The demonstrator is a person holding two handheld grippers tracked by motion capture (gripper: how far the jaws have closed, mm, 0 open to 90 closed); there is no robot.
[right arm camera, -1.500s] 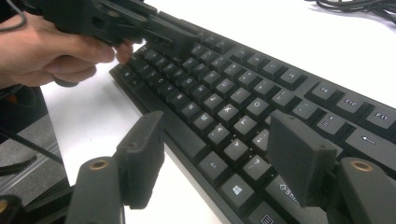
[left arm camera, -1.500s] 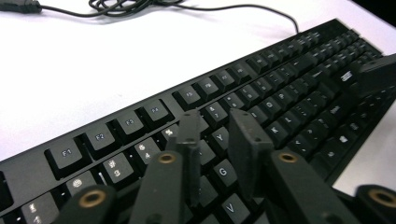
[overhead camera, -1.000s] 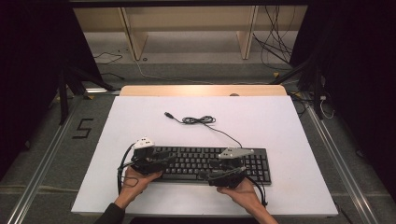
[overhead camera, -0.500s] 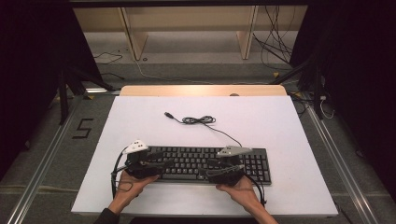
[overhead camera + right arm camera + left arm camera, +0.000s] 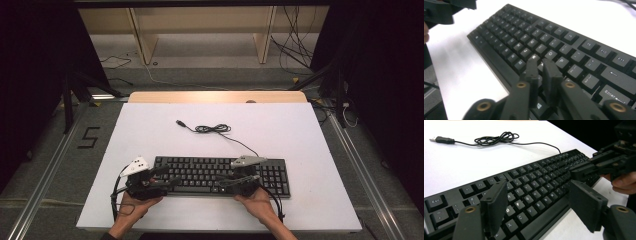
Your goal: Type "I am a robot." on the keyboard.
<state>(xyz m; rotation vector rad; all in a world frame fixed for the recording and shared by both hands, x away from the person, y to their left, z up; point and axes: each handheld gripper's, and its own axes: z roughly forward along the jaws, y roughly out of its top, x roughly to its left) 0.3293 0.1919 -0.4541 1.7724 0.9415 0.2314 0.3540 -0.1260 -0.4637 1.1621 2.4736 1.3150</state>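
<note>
Since the earlier frames, the left gripper has slid toward nine o'clock along the front edge of the keyboard, from over the left key block to its left end, while the right gripper has kept its place; the left jaws have just been opening and stand wide with keys beneath but nothing clamped, and the right jaws have just been closing and now stand almost together on nothing. Nearest the viewer, the person's left hand and right hand enter at six o'clock. In the left gripper view, the left gripper straddles the letter rows of the keyboard; in the right gripper view, the right gripper points its nearly joined tips down at the keys around O and P of the keyboard. The keyboard's long axis runs nine to three o'clock across the near part of the white table, so both tools meet it from its front, the right one nearer its middle and apparently poised to press a key. Farther off, toward twelve o'clock, the cable lies coiled and its USB plug rests loose on the table.
</note>
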